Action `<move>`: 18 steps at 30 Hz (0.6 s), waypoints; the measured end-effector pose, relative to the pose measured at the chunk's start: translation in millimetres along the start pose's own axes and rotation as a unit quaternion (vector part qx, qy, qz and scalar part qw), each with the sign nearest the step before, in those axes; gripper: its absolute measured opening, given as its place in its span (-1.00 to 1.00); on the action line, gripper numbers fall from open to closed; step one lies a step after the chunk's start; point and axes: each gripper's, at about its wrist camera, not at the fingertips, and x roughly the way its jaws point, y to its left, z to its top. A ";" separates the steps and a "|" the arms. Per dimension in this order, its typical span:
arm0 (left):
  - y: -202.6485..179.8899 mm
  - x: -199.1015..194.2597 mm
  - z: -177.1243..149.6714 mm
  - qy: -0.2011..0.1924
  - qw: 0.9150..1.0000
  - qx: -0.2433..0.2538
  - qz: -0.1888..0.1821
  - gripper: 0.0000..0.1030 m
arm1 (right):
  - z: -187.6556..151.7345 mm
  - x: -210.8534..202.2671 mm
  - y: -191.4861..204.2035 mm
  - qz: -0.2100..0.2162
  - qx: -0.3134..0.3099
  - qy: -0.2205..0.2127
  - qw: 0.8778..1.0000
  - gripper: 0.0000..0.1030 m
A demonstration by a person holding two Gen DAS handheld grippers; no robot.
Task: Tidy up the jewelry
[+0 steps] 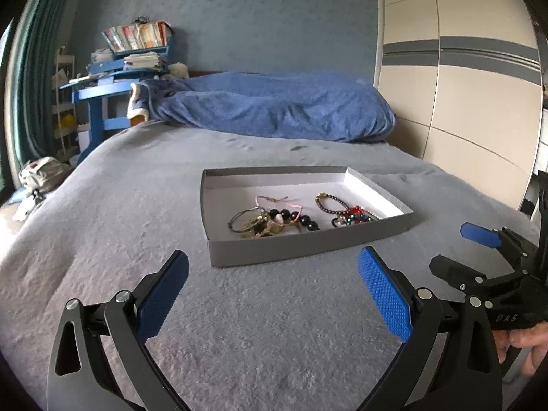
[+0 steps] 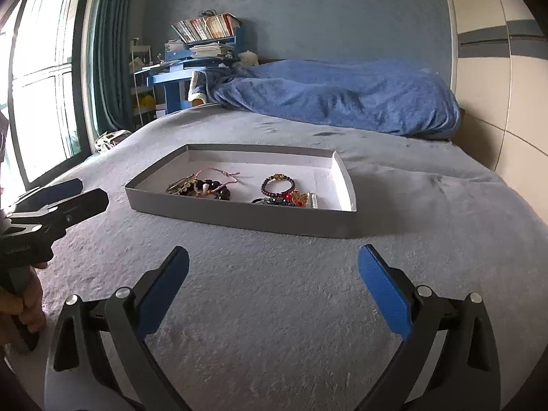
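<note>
My left gripper (image 1: 273,286) and right gripper (image 2: 273,284) hang spread wide, empty. The jewelry (image 1: 270,220) lies straight ahead along the tray's (image 1: 301,245) near edge, the left gripper slightly closer.

shallow tray (image 1: 308,245): matt grey cardboard outside, smooth white paper lining inside. bed cover (image 1: 137,205): grey cloth with a short, nubbly pile, matt. blanket (image 1: 274,109): blue plush cloth, soft and creased. beaded bracelets (image 1: 337,210): glossy round beads, dark, red and teal; a gold-coloured metallic piece on one. pink cord bracelet (image 1: 274,200): thin woven thread. left gripper (image 1: 274,294): matt black plastic arms, silver metal pins, finger pads (image 1: 383,298) of blue rubber-like material with a fine knurled texture. wardrobe (image 1: 462,78): smooth cream panels, slight sheen.
</note>
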 end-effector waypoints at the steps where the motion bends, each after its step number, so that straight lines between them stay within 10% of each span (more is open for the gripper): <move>1: -0.2 0.2 -0.2 0.001 1.000 0.000 0.000 0.90 | -0.1 1.2 -0.1 0.000 0.001 0.003 1.000 0.89; 18: 4.0 8.7 -1.3 0.009 1.000 -0.014 -0.005 0.90 | 0.3 1.7 -3.0 0.000 0.010 0.002 1.000 0.89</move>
